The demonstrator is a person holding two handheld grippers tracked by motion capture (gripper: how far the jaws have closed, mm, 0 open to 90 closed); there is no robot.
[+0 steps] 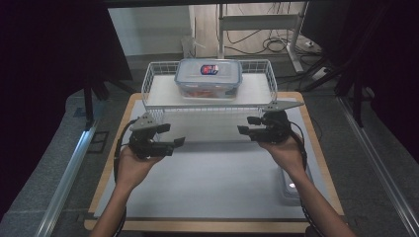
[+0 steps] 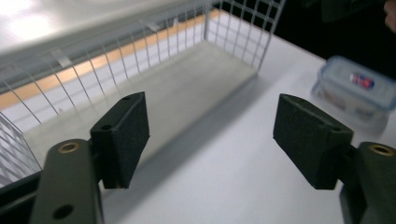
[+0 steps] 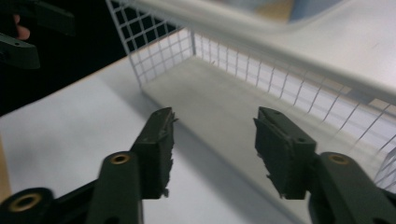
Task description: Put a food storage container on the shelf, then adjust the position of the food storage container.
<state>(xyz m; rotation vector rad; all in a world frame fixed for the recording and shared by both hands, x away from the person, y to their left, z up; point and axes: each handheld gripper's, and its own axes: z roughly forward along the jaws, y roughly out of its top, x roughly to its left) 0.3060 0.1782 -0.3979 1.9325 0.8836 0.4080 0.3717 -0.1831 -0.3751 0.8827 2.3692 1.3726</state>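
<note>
Both grippers hover over the worktop (image 1: 217, 173) in front of the wire rack (image 1: 157, 106) — left gripper (image 1: 175, 136) and right gripper (image 1: 245, 125) each with fingers apart, holding nothing. The lidded box (image 1: 208, 78) sits on top of the rack, well apart from both.

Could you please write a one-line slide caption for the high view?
Both open grippers, left gripper and right gripper, hover before a wire shelf carrying a lidded container.
</note>
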